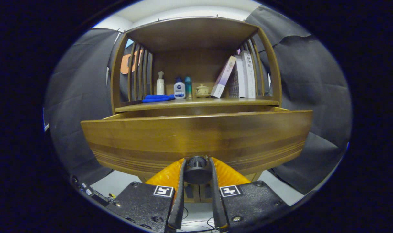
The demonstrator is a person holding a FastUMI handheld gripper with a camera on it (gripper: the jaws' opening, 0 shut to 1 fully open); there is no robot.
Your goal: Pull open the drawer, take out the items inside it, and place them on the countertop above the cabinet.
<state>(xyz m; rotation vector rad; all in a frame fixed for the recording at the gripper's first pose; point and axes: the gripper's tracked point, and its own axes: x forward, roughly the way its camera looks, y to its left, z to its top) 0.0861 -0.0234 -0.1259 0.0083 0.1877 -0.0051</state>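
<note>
The wooden drawer (pixel 196 139) of the cabinet stands pulled out toward me, its broad front panel close ahead. A round dark knob (pixel 197 170) on the lower middle of that panel sits between my fingertips. My gripper (pixel 197 163) is shut on the knob, with both orange-backed fingers (pixel 182 174) pressing its sides. The drawer's inside is hidden behind the front panel. Above it lies the wooden countertop (pixel 196 103) under an open shelf frame.
On the countertop stand a white pump bottle (pixel 160 84), a white-and-blue bottle (pixel 179 89), a teal bottle (pixel 188 87), a small lidded cup (pixel 201 90), a blue cloth (pixel 158 98) and several books (pixel 240 76). Slatted wooden sides flank the shelf.
</note>
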